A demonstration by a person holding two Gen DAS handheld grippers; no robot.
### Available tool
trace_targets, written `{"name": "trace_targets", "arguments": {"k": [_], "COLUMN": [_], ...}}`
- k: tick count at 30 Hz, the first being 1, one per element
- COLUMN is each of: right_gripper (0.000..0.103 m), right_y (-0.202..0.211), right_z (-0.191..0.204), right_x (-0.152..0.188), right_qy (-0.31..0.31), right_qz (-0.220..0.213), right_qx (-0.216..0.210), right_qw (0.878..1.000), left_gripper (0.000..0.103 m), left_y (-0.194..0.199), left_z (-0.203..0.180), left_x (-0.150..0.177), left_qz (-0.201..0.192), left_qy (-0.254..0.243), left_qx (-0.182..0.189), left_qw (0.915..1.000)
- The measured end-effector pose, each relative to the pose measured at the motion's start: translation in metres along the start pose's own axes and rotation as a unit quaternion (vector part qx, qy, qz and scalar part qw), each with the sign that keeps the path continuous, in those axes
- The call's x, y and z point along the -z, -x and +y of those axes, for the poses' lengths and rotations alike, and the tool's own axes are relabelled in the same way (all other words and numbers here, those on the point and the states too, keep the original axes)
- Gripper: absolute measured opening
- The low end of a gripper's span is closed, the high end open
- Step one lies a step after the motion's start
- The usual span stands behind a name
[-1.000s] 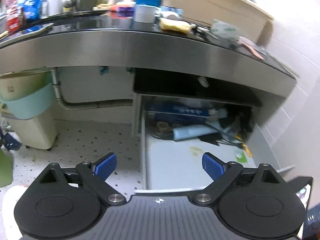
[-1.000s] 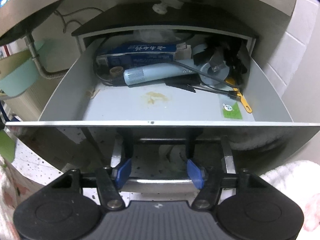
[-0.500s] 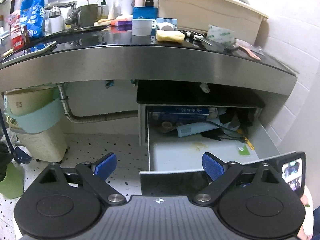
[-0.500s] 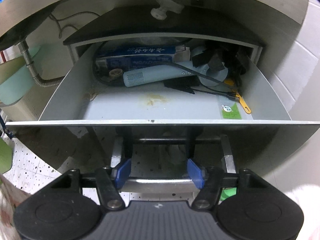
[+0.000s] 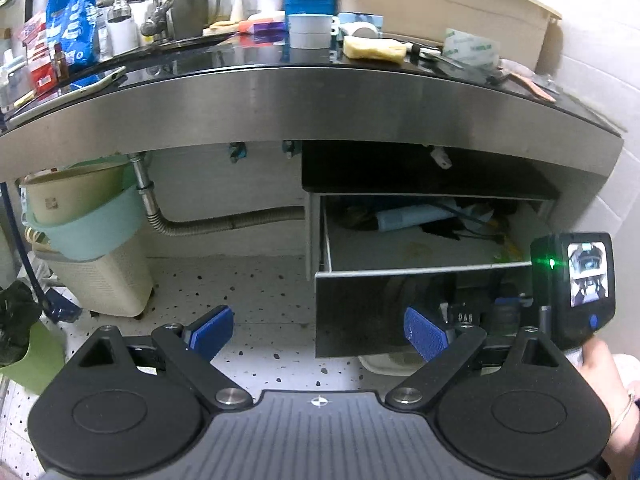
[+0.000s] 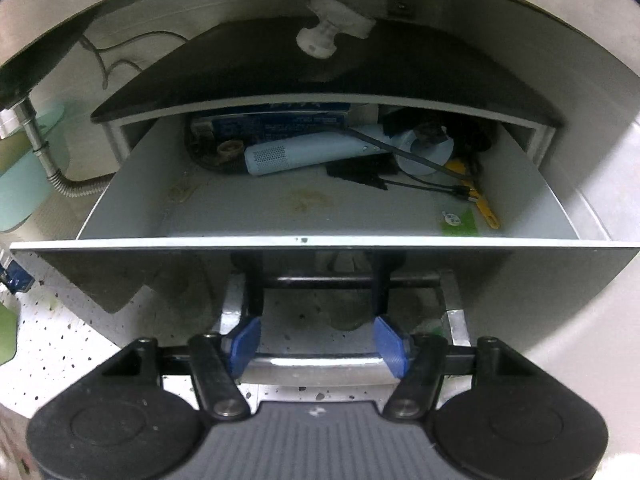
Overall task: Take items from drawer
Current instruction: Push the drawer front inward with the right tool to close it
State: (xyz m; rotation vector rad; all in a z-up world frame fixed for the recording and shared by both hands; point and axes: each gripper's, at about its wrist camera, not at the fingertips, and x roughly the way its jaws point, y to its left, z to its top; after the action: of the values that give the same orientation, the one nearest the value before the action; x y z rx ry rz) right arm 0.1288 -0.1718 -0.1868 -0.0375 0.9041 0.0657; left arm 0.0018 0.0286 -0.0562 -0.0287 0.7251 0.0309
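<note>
The grey drawer (image 6: 320, 241) stands pulled out under the steel counter; it also shows in the left wrist view (image 5: 424, 270). At its back lie a light blue cylinder device (image 6: 312, 154), a blue box (image 6: 276, 122), black cables (image 6: 416, 184), a yellow tool (image 6: 484, 208) and a green sticker (image 6: 458, 220). My right gripper (image 6: 318, 340) is partly open, its blue fingertips either side of the chrome drawer handle (image 6: 320, 362) without pinching it. My left gripper (image 5: 318, 330) is open and empty, held back in front of the drawer's left front corner.
The counter (image 5: 312, 92) above carries a yellow sponge (image 5: 374, 49), cups, bottles and packets. A flexible drain hose (image 5: 224, 222), a mint basin (image 5: 92, 224) and a cream bin (image 5: 104, 280) stand at left on the speckled floor. The right gripper's camera body (image 5: 576, 288) is by the drawer's right.
The left gripper has drawn back and lowered, so the drawer looks smaller and farther. The right gripper has stayed at the handle while the drawer came a little farther out.
</note>
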Motion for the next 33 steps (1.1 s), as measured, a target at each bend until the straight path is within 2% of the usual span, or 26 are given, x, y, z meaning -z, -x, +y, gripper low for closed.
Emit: {"name": "trace_targets", "arguments": {"k": [7,13,16,19,26,29,33], "right_gripper": [0.066,0.067,0.070,0.071,0.071,0.076,0.077], "right_y": [-0.016,-0.031,-0.038,-0.045,-0.054,-0.057,-0.062], "right_z": [0.006,0.007,0.006,0.005,0.000,-0.002,-0.003], "right_x": [-0.019,-0.039,-0.047,-0.054,-0.064,-0.067,-0.072], "right_qy": [0.021,0.021,0.019,0.011,0.003,0.003,0.003], "right_qz": [-0.018,-0.021,-0.025,-0.029,-0.037,-0.036,-0.039], "right_qx": [0.015,0.019,0.024,0.021,0.014,0.016,0.014], "right_qw": [1.000,0.999,0.999,0.999,0.999,0.999,0.999], "left_gripper": [0.093,0.093,0.093,0.099,0.099,0.099,0.099], "left_y": [-0.002,0.000,0.001,0.001,-0.001,0.000,0.002], "left_z": [0.001,0.003,0.008,0.011,0.004,0.004,0.000], "left_x": [0.002,0.002,0.000,0.000,-0.002,-0.002,-0.004], "left_qz": [0.002,-0.016,-0.016,-0.015,-0.006,-0.011,-0.017], "left_qy": [-0.002,-0.003,0.007,0.013,-0.006,-0.002,0.000], "left_qx": [0.000,-0.050,-0.042,-0.037,-0.025,-0.016,-0.013], "left_qw": [1.0000,0.9986,0.9990,0.9991,0.9996,0.9998,0.9998]}}
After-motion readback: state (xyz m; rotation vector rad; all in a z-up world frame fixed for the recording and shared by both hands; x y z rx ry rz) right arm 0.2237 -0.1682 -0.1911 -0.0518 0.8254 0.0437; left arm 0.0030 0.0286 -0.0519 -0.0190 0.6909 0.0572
